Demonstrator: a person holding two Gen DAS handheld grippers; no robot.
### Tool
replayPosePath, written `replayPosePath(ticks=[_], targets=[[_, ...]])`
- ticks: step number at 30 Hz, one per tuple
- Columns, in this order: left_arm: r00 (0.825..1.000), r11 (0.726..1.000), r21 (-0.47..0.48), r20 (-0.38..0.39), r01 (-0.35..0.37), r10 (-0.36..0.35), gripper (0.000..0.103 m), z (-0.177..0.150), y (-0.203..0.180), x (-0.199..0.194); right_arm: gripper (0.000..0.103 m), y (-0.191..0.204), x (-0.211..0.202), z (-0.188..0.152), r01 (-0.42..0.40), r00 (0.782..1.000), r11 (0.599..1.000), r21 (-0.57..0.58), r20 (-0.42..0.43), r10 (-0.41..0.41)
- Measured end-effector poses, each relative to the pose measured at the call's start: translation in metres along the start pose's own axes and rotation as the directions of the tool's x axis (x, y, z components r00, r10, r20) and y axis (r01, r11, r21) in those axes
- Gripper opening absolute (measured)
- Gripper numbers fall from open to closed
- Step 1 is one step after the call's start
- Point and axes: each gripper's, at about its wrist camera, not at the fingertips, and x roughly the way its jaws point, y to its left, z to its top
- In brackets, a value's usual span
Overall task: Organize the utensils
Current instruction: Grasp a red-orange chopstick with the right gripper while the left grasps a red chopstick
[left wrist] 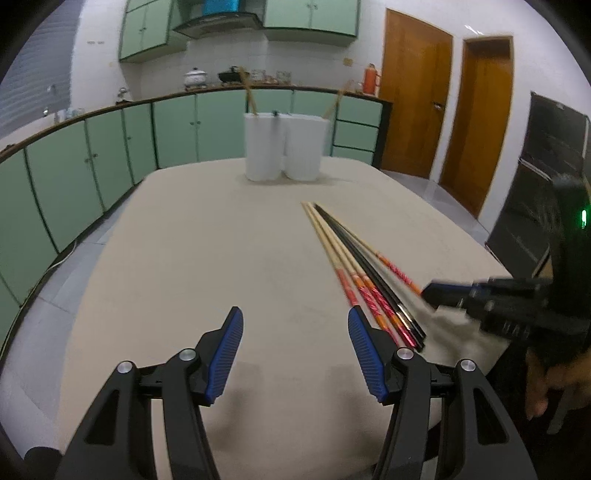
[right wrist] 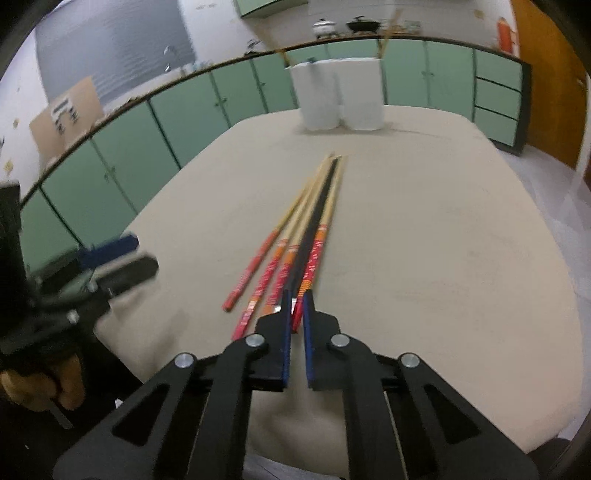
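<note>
A beige table (left wrist: 177,258) fills the foreground of a kitchen. Behind it, a long run of pale green base cabinets (left wrist: 110,155) curves along the wall under a dark countertop (left wrist: 221,90). On the counter sit a white lidded pot (left wrist: 195,76), a black wok (left wrist: 231,75) and an orange thermos (left wrist: 370,78). Green wall cabinets (left wrist: 147,29) flank a range hood (left wrist: 218,23) above. Two brown wooden doors (left wrist: 415,96) stand to the right, beside a dark cabinet (left wrist: 535,192). In the right wrist view, a cardboard box (right wrist: 66,114) rests on the counter at far left
</note>
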Motion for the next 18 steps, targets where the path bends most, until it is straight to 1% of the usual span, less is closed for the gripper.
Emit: replayPosePath(ticks=[3,4,5,7,9,12,15,17,18], targets=[[1.000,0.999,0.036,-0.022,0.013,-0.012,0.058,-0.005,-0.014,0.010,0.003,-0.020,0.002,-0.007,0.009,1.000,0.999,0.047,-0.027,-0.008],[0.999,0.999,0.051,-0.033,0.016,-0.015,0.058,-0.006,-0.019,0.016,0.005,-0.024,0.005,-0.010,0.008,0.999,0.999,0.050,-0.039,-0.006],[0.999,0.998,0.058,-0.039,0.014,-0.012,0.058,-0.007,-0.020,0.019,0.008,-0.024,0.005,-0.014,0.013,0.999,0.999,0.036,-0.039,-0.012],[0.998,0.998,0.069,-0.060,0.005,0.000,0.058,-0.010,-0.024,0.029,0.008,-0.022,0.002,-0.018,0.022,0.999,1.000,0.008,-0.025,-0.022],[0.997,0.998,0.061,-0.075,0.011,-0.006,0.058,-0.012,-0.025,0.032,0.011,-0.021,-0.001,-0.021,0.032,0.999,0.999,-0.003,-0.015,-0.032],[0.997,0.997,0.081,-0.072,0.009,-0.003,0.057,-0.014,-0.031,0.034,0.014,-0.020,-0.002,-0.024,0.035,0.999,0.999,-0.013,-0.004,-0.035],[0.998,0.994,0.108,-0.049,-0.022,0.027,0.053,-0.016,-0.037,0.039,0.015,-0.018,0.001,-0.024,0.043,0.999,0.999,-0.030,0.009,-0.042],[0.999,0.994,0.101,-0.031,-0.031,0.034,0.044,-0.016,-0.037,0.040,0.016,-0.018,0.003,-0.022,0.048,0.999,0.998,-0.035,0.017,-0.048],[0.999,0.995,0.096,-0.022,-0.032,0.034,0.035,-0.015,-0.037,0.040,0.016,-0.017,0.004,-0.022,0.058,0.998,0.998,-0.040,0.024,-0.057]])
